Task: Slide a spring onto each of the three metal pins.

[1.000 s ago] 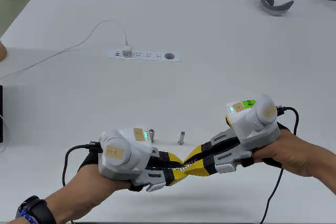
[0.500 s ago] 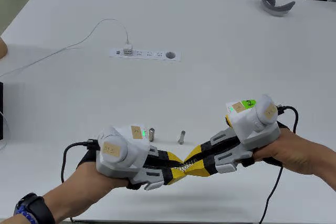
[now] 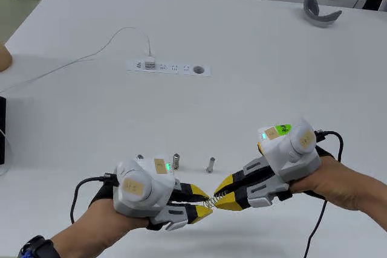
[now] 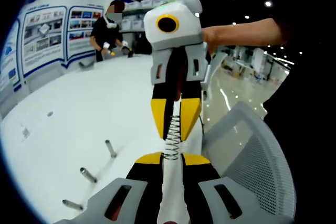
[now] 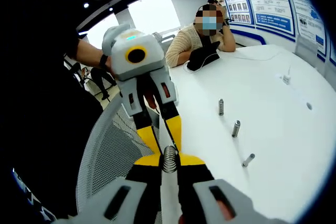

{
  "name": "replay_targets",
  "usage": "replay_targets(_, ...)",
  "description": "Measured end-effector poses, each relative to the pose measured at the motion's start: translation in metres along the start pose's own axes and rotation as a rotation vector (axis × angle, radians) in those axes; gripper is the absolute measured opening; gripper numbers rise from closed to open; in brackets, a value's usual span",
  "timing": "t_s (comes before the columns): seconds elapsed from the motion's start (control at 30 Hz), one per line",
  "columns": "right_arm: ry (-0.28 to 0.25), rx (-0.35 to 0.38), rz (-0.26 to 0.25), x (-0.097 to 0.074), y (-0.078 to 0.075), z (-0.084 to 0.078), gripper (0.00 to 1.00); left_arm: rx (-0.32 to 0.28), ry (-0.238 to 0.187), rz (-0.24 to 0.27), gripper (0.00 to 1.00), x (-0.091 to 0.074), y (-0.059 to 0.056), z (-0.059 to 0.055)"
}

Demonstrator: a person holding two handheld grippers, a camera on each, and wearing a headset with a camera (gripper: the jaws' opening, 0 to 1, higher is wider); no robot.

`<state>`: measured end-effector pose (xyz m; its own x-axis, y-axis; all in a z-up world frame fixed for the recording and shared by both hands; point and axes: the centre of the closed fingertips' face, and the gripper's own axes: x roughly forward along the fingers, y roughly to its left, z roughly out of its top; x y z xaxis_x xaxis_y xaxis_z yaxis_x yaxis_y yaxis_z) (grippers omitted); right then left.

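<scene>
A small steel spring (image 3: 211,198) spans the gap between my two grippers, just above the table's near edge. My left gripper (image 3: 204,202) is shut on one end and my right gripper (image 3: 219,197) on the other. The left gripper view shows the spring (image 4: 172,139) running from my left gripper (image 4: 172,159) up into the right one's yellow jaws. In the right gripper view the spring (image 5: 168,159) sits end-on at my right gripper (image 5: 168,162). Three pins stand behind: the left pin (image 3: 140,157), the middle pin (image 3: 176,161), which looks ribbed, and the bare right pin (image 3: 210,165).
A white power strip (image 3: 169,67) with a plugged-in cable lies mid-table, and a grey curved object (image 3: 320,10) rests at the far right. A mesh chair back (image 4: 247,156) is below the table edge. Seated people (image 5: 207,38) are at the far end.
The two grippers have drawn slightly apart, so their yellow tips no longer overlap and the spring shows between them. The left pin has come into sight beside the left gripper.
</scene>
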<state>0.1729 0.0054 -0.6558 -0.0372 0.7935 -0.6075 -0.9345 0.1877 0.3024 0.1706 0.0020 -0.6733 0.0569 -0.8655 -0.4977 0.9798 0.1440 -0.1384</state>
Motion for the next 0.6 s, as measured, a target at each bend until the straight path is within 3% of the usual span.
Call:
replay_targets(0.07,0.011,0.007,-0.015,-0.001,-0.003,-0.003,0.12,0.021,0.039,0.035,0.14,-0.002,0.005,-0.011)
replay_targets(0.2,0.051,0.009,-0.049,-0.001,-0.010,-0.011,0.12,-0.017,0.032,0.059,0.18,-0.006,0.009,-0.018)
replay_targets(0.3,0.067,0.023,-0.071,-0.002,-0.015,-0.017,0.12,-0.019,0.062,0.132,0.17,-0.012,0.020,-0.029)
replay_targets(0.37,0.081,0.055,-0.091,-0.002,-0.019,-0.021,0.12,-0.061,0.041,0.134,0.19,-0.014,0.021,-0.030)
replay_targets(0.6,0.114,0.098,-0.175,-0.003,-0.038,-0.033,0.12,-0.111,0.024,0.208,0.23,-0.025,0.034,-0.041)
